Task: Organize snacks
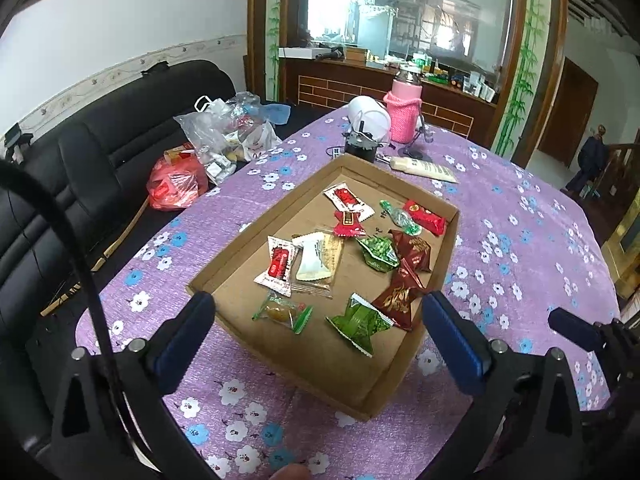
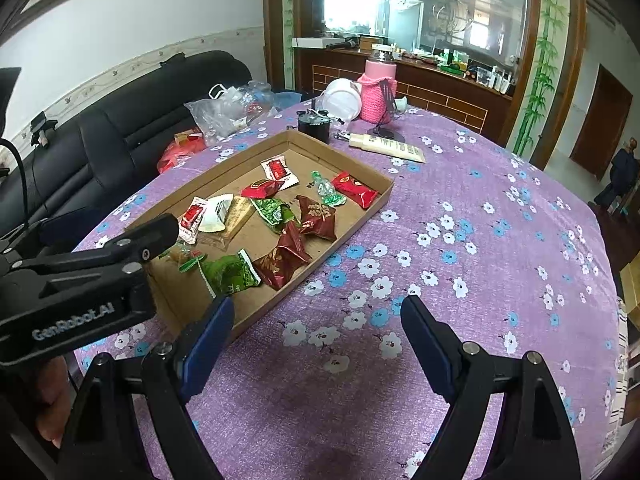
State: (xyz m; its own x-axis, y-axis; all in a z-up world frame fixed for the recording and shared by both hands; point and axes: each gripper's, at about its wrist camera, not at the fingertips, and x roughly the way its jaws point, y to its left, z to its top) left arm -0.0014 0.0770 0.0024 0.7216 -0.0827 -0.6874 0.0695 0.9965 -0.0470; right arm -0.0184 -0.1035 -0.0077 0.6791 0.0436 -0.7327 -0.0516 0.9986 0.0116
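Blue-padded fingers [image 1: 188,332] of the left gripper [image 1: 316,316] stand spread wide over the near end of the cardboard tray [image 1: 248,216], nothing between them. Inside lie the wrapped snacks [image 1: 360,320], red, green, maroon and white. From the right wrist view, the right gripper [image 2: 316,320] gapes wide and empty above the purple flowered tablecloth [image 2: 460,208], beside the tray. Only this view shows "GenRobot.AI" on the left gripper's body. Wrapper print is too small to read. A pink knitted bottle cover [image 1: 404,116] stands beyond.

Black claws [image 1: 318,312], blue pads [image 2: 208,340]
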